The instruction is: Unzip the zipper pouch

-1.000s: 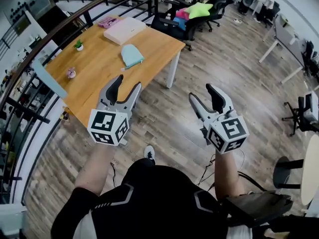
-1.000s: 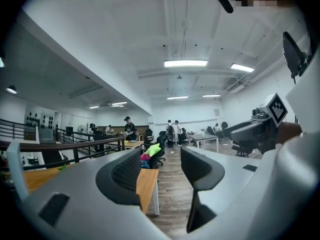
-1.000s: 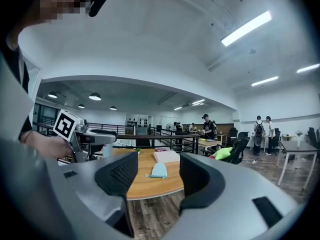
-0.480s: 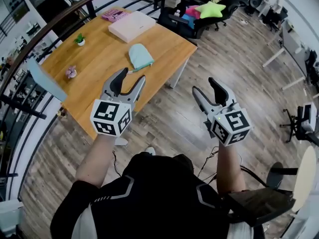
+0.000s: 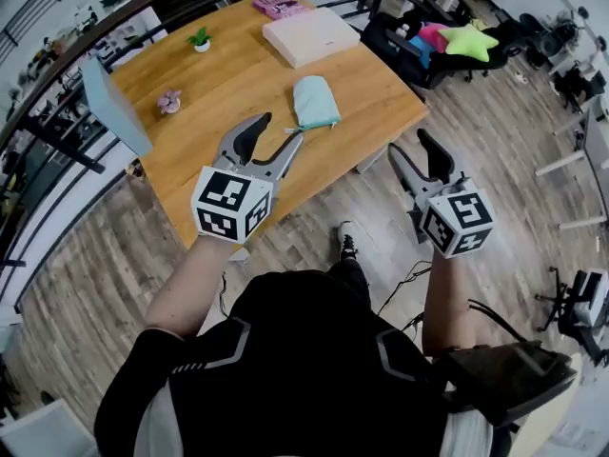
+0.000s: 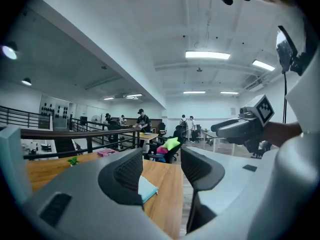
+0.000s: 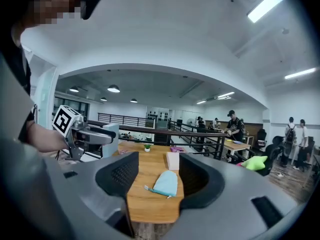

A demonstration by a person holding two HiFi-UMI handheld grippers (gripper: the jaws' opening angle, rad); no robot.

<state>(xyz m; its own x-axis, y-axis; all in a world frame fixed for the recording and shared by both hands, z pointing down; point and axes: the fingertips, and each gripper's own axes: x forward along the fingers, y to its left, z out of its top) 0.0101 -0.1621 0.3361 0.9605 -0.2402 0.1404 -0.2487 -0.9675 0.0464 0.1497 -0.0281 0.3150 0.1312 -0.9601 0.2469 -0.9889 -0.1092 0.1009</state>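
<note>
- The left hand-held gripper (image 5: 276,131) is released: its jaws stand apart with nothing between them. It is held in the air over the near edge of the surface (image 5: 219,79).
- The right hand-held gripper (image 5: 410,144) is also released and empty, in the air above the wooden floor (image 5: 495,160), beside the surface.
- The zipper pouch (image 5: 315,101), light blue, lies flat on the surface beyond both grippers and touches neither. Its content does not show.
- A white box (image 5: 310,35), a pink flat thing (image 5: 279,5), a small plant (image 5: 200,39) and a small pink object (image 5: 169,100) lie further on the surface.
- A black railing (image 5: 57,131) runs along the far side. A green star cushion (image 5: 469,41) lies on office chairs.
- It is hard to tell whether the pouch's zipper is closed.
</note>
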